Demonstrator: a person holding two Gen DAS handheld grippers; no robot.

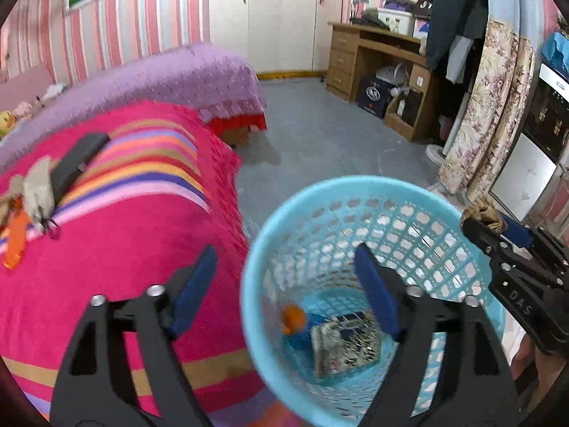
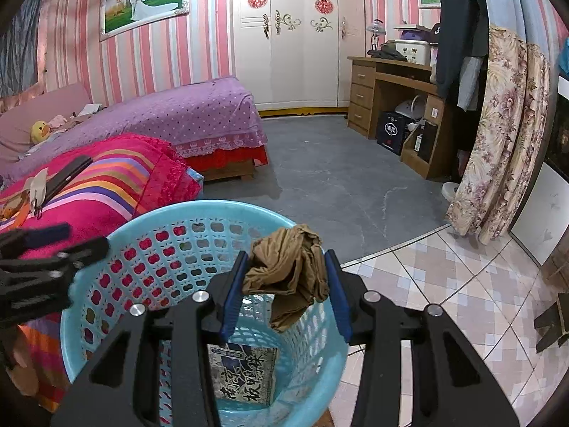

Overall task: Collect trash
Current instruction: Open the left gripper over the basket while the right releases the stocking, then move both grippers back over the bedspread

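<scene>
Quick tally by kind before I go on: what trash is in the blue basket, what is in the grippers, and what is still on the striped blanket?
In the blue basket: printed packet 1, orange-and-blue item 1
In the right hand-held gripper: brown crumpled stocking 1
In the left hand-held gripper: 0
On the striped blanket: dark flat item 1, beige scrap 1, orange piece 1
Total: 6

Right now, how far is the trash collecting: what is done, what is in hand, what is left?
Done: a printed packet and an orange-and-blue item lie in the blue basket. In hand: the right gripper holds a crumpled brown rag over the basket; the left gripper is open. Left: small items on the striped blanket.
</scene>
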